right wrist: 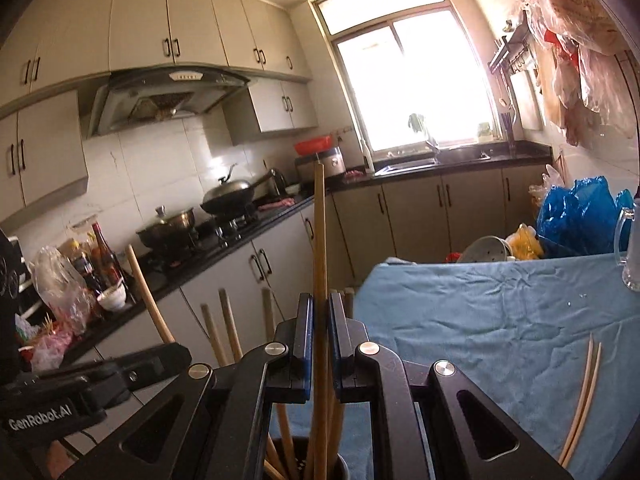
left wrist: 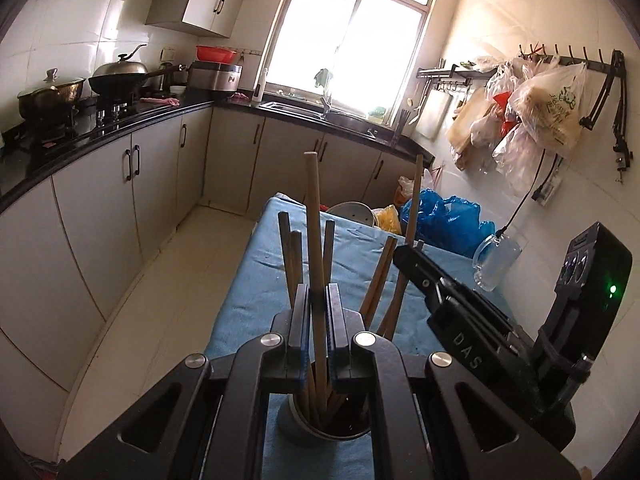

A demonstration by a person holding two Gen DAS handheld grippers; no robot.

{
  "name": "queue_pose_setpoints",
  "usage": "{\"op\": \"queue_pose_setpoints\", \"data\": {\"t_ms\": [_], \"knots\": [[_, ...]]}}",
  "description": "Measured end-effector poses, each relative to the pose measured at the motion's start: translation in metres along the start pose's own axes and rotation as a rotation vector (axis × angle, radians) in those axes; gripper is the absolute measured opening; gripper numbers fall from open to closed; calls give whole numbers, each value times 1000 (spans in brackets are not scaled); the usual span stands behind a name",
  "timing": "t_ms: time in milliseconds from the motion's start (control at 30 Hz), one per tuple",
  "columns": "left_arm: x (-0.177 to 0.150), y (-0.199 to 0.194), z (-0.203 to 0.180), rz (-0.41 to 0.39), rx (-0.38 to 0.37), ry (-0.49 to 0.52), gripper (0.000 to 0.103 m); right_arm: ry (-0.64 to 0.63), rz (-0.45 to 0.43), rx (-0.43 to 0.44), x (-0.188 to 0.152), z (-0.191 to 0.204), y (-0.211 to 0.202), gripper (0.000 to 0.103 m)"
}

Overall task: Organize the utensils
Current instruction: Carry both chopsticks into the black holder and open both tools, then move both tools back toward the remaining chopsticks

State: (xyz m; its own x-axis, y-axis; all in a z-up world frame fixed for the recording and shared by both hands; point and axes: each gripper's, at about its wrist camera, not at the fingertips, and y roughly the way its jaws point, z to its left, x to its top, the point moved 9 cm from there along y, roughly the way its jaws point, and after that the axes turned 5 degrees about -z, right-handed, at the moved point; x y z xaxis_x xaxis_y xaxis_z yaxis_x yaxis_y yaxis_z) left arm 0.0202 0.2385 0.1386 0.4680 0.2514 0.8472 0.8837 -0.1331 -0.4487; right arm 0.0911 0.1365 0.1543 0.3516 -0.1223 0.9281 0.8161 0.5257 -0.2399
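A grey utensil holder (left wrist: 296, 428) stands on the blue-clothed table (left wrist: 248, 312) with several wooden chopsticks upright in it. My left gripper (left wrist: 318, 296) is shut on one long chopstick (left wrist: 314, 220), whose lower end reaches into the holder. To its right, my right gripper (left wrist: 406, 254) is shut on another chopstick (left wrist: 414, 208). In the right wrist view that gripper (right wrist: 320, 304) pinches its chopstick (right wrist: 319, 232) upright over the holder (right wrist: 342, 468). The left gripper (right wrist: 176, 354) shows at lower left with its chopstick (right wrist: 146, 292). Two loose chopsticks (right wrist: 580, 400) lie on the cloth.
A glass mug (left wrist: 494, 260) stands at the table's right edge by the wall. Beyond the table's far end are a metal colander (left wrist: 352, 212) and blue plastic bags (left wrist: 444, 216). The black counter (left wrist: 100, 136) with pots runs along the left, across a strip of floor.
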Motion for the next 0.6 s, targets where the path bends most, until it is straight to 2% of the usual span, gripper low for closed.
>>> {"op": "queue_pose_setpoints", "data": {"t_ms": [133, 167, 200, 233, 267, 300, 333, 467, 600], "knots": [[-3, -6, -3, -9, 24, 16, 7, -13, 19, -8, -9, -4, -2, 9], [-4, -7, -4, -11, 31, 22, 8, -12, 26, -6, -11, -5, -2, 13], [-4, -10, -5, -14, 39, 28, 10, -9, 31, -5, -12, -5, -3, 21], [-5, -13, -7, -21, 52, 35, 21, -4, 35, -4, -13, -6, -4, 28], [-5, -18, -8, -36, 69, 42, 37, 4, 35, -2, -12, -8, -7, 42], [-5, -22, -8, -49, 82, 46, 44, 10, 30, -1, -11, -9, -10, 50], [-4, -27, -9, -70, 100, 50, 52, 13, 23, -2, -10, -10, -14, 51], [-9, -43, -15, -104, 153, 83, 61, 4, 4, -5, -5, -13, -34, 58], [-19, -51, -31, -98, 172, 131, 61, 8, -14, -22, -1, -24, -56, 65]]}}
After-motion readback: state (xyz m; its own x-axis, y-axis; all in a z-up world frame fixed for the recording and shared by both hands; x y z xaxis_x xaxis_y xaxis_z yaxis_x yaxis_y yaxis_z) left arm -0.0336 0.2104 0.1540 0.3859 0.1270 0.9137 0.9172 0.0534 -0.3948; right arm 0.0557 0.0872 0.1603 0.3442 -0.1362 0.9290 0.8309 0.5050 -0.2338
